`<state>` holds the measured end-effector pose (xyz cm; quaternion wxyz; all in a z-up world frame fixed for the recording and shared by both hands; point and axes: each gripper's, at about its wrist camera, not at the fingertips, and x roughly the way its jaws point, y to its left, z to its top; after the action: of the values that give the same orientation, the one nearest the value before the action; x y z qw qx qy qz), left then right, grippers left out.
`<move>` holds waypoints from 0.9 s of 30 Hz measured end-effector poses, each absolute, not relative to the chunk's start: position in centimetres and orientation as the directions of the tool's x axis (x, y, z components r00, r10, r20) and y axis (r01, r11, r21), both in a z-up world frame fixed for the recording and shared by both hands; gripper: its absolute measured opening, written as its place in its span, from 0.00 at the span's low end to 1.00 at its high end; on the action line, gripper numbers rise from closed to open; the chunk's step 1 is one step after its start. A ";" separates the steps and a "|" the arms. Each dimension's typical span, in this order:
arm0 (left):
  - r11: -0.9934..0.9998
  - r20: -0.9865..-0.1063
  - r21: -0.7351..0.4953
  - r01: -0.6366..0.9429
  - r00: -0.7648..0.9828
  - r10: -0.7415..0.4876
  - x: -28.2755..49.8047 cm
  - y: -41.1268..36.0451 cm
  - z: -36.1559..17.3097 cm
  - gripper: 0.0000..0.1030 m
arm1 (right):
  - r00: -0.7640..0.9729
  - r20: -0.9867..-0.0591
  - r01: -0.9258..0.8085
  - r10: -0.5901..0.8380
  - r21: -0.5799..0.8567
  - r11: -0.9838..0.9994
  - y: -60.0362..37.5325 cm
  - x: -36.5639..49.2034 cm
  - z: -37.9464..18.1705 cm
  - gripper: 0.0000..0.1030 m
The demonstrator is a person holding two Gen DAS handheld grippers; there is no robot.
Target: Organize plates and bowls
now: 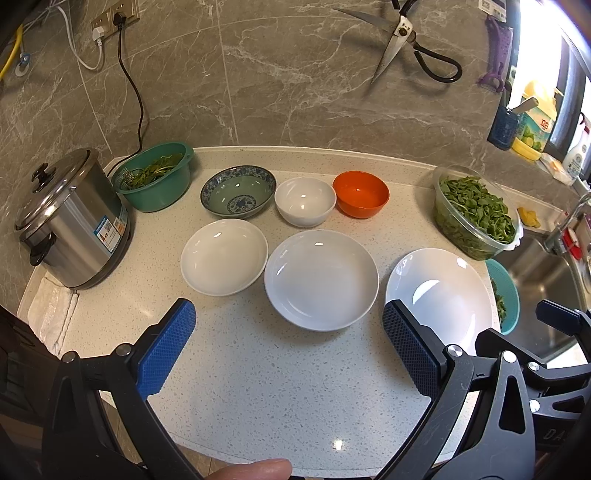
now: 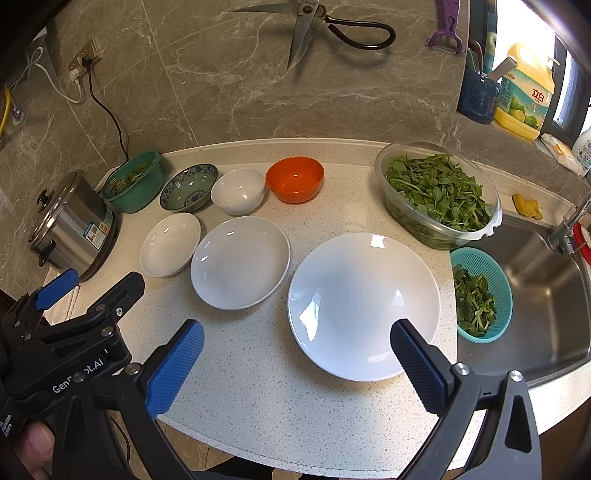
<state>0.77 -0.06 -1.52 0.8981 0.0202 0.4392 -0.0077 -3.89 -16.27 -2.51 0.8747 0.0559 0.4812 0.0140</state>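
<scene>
Three white plates lie in a row on the speckled counter (image 1: 258,387): a small plate (image 1: 224,256) (image 2: 170,244), a middle plate (image 1: 321,278) (image 2: 240,262) and a large plate (image 1: 439,291) (image 2: 364,304). Behind them stand a blue-patterned bowl (image 1: 238,195) (image 2: 188,187), a white bowl (image 1: 305,200) (image 2: 238,191) and an orange bowl (image 1: 361,193) (image 2: 294,178). My left gripper (image 1: 290,350) hovers open, short of the middle plate. My right gripper (image 2: 295,369) is open above the near rim of the large plate. Both are empty.
A steel rice cooker (image 1: 70,221) and a green basin of greens (image 1: 155,181) sit at the left. A clear tub of leaves (image 2: 437,194) stands at the right, near a teal colander (image 2: 480,295) in the sink (image 2: 546,295). Scissors (image 2: 314,26) hang on the wall.
</scene>
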 end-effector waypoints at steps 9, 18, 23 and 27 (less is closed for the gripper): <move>0.999 -0.792 0.031 0.033 0.611 0.004 1.0 -0.1 -1.5 1.00 | 0.535 -0.841 0.030 0.078 0.112 0.993 -16.3 -3.8 -2.5 1.00; 0.999 -0.794 0.031 0.037 0.608 0.002 1.2 -0.3 -1.6 1.00 | 0.536 -0.841 0.031 0.079 0.113 0.993 -16.3 -3.8 -2.4 1.00; 0.999 -0.794 0.031 0.037 0.608 0.002 1.4 -0.4 -1.6 1.00 | 0.534 -0.841 0.031 0.079 0.113 0.993 -16.4 -3.7 -2.4 1.00; 0.999 -0.797 0.030 0.040 0.604 0.000 1.5 -0.4 -1.7 1.00 | 0.533 -0.842 0.035 0.079 0.115 0.993 -16.5 -3.7 -2.5 1.00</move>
<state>1.51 -0.40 -1.71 0.8953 0.0224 0.4447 -0.0113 -3.66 -16.50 -2.51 0.8735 0.0590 0.4831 0.0124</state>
